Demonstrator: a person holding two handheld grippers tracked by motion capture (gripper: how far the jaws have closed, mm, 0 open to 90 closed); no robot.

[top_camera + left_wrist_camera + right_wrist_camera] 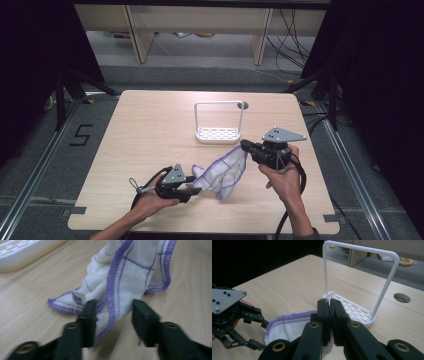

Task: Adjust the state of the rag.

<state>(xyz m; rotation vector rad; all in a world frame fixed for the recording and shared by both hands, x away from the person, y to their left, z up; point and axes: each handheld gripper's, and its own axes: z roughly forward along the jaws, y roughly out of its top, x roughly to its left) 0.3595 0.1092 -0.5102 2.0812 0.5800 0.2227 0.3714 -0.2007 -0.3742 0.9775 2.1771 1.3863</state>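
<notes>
On the pale wooden counter [150, 130], a white cloth with purple stitched edges and thin purple grid lines [223, 172] is stretched between the two tools, near the front edge and just in front of a white plastic rack with a slotted base and a tall wire hoop [218, 122]. The right hand-held gripper [245, 146] has its jaws pressed together on the cloth's upper right corner, lifting that end off the wood; the right gripper view confirms the jaws are clamped with fabric trailing below them. The left hand-held gripper [192, 190] sits low at the cloth's lower left end with its jaws standing wide apart, a folded purple-edged strip lying between them but not yet pinched, a small printed label [78, 299] just beside one jaw. The work looks early: one corner is secured, the second grasp is still to close, and spreading the cloth and hanging it over the rack's hoop, if that is the aim, remain ahead.
</notes>
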